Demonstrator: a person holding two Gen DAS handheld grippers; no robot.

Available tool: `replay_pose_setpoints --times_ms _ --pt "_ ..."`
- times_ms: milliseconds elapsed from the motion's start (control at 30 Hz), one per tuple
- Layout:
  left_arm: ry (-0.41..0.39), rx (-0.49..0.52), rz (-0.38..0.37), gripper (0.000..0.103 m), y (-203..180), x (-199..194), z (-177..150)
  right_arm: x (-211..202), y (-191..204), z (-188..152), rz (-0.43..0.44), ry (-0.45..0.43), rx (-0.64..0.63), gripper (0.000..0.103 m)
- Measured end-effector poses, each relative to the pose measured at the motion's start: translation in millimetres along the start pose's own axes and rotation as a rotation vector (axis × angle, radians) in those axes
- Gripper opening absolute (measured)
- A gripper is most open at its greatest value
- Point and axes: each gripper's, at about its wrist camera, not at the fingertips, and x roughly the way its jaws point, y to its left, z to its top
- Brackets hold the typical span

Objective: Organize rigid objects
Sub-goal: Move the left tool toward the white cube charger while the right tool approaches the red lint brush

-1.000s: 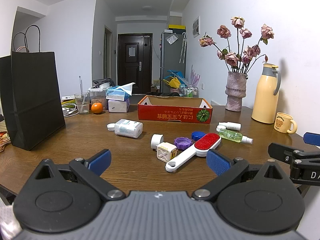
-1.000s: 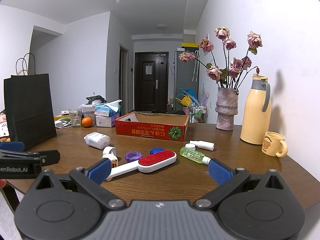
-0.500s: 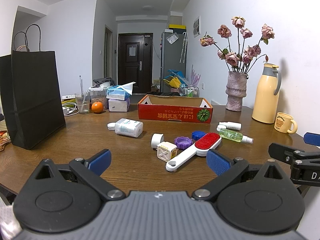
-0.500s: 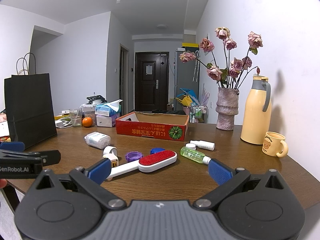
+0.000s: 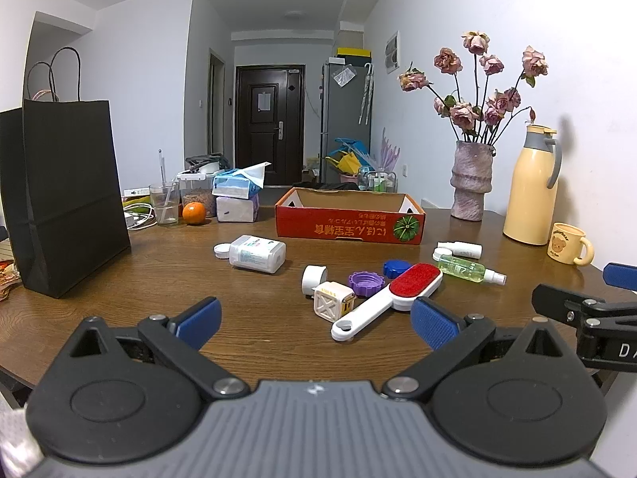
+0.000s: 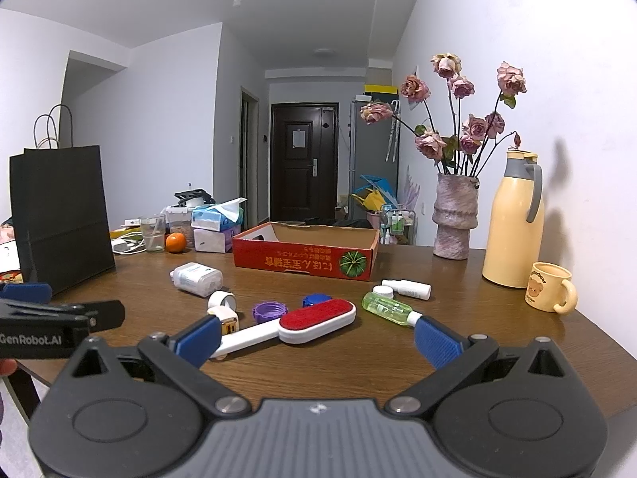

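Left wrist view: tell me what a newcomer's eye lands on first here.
Likely the red cardboard box at mid-table, open and facing the camera, with small things strewn in front of it, chief among them a lint brush with a red pad. Next, the vase of dried pink roses and the yellow jug by the right wall, and the tall black paper bag on the left.

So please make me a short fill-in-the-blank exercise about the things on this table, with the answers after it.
1. The lint brush has a white handle and a ____ pad.
2. The cardboard box on the table shows a picture of a green ____ on its front.
3. The cap lying between the toy cube and the blue cap is ____.
4. Both the left gripper and the right gripper are ____.

Answers: red; pumpkin; purple; open
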Motion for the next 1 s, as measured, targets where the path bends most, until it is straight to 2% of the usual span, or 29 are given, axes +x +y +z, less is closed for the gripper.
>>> replay_pose_setpoints --times_ms 200,1000 --pt "0.014 -0.008 0.014 0.103 12 10 -1 7 10 5 0.008 0.003 -0.007 0.103" --pt "0.079 -0.014 0.039 0.103 16 60 12 60 6 16 0.008 0.063 -0.004 0.103"
